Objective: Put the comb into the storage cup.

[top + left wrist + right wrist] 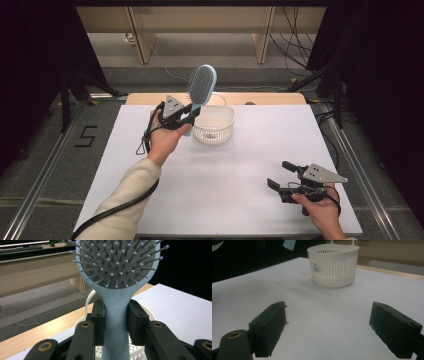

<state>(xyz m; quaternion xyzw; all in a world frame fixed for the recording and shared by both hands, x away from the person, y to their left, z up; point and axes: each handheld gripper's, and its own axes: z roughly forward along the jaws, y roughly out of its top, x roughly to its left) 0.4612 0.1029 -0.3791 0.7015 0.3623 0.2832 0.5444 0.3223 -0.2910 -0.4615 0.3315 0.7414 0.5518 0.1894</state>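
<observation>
A light blue hairbrush [201,87] is held upright in the air, bristles facing left in the high view. My left gripper [186,120] is shut on its handle, just left of and above a white slotted basket [214,125]. In the left gripper view both black pads press the blue handle [115,322], the bristle head [119,262] rising above, with the basket rim [82,323] below. My right gripper [281,175] rests low over the table's front right, open with nothing between its jaws. Its own view looks across the bare white tabletop to the basket [333,266].
The white tabletop [225,170] spreads between the two hands. A wooden strip [270,98] runs along the far edge. Beyond it are a grey floor, wooden legs and cables. Metal rails flank the table on both sides.
</observation>
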